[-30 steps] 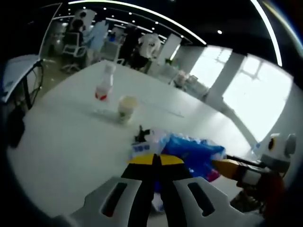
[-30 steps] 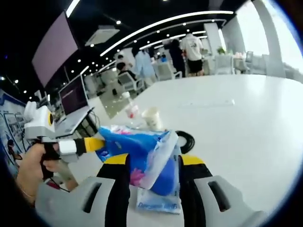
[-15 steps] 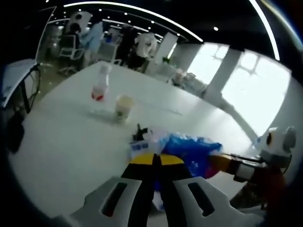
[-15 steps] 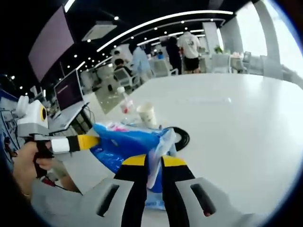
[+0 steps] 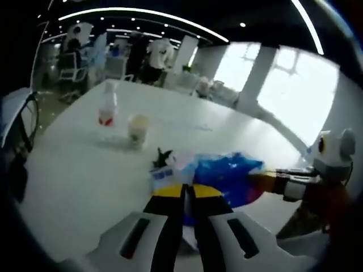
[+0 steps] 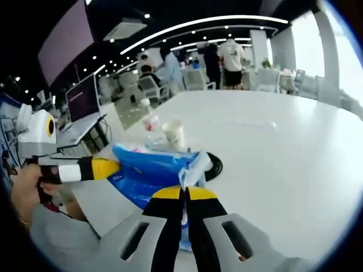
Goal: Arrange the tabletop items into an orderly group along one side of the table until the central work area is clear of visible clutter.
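Right gripper [image 6: 185, 195] clamped on blue bag [image 6: 152, 164], left gripper [image 5: 187, 191] gripping it too

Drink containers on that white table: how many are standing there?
2. A clear bottle with a red label stands farthest back, and a paper cup stands beside it, nearer the blue plastic bag. The bag could hide more behind it.

Both claws closed tight, left claw [image 5: 185, 190] and right claw [image 6: 185, 194], jaws pressed together.
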### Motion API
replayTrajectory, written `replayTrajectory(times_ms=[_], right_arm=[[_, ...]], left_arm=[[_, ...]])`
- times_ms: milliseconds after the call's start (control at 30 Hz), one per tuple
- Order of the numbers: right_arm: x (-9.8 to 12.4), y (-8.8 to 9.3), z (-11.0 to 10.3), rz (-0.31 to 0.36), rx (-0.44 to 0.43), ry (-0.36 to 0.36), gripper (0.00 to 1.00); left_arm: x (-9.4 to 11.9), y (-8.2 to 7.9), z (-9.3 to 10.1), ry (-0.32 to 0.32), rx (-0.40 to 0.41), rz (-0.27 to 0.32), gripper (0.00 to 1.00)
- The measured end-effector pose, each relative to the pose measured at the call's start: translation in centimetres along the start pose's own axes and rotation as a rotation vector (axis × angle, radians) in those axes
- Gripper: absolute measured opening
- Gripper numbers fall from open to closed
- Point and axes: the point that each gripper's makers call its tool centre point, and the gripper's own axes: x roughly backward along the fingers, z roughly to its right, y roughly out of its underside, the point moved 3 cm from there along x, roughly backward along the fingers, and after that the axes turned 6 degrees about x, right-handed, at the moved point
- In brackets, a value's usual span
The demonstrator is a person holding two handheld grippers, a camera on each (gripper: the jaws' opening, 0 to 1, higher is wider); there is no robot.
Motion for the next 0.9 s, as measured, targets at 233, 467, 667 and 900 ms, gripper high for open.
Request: replayTrajectory(times_ms=[233, 467, 667, 900], right_arm=[[0.2, -0.5, 0.7, 0.008, 0.007, -0.005, 0.01], [0.5, -0.5, 1.4, 0.007, 0.005, -0.005, 0.01], [0.7, -0.6, 2.0, 0.011, -0.006, 0.004, 0.01], [1.0, -1.1, 2.8, 0.030, -0.011, 0.004, 0.01]], left_arm=[[-0.3, 0.5, 0.3, 0.034, -0.054, -0.033, 0.07], [-0.5, 0.6, 0.3, 0.029, -0.124, -0.042, 0.23], [-0.4, 1.1, 0.3, 0.035, -0.163, -0.065, 0.38], [-0.2, 1.0, 0.1, 0.047, -0.193, -0.062, 0.60]])
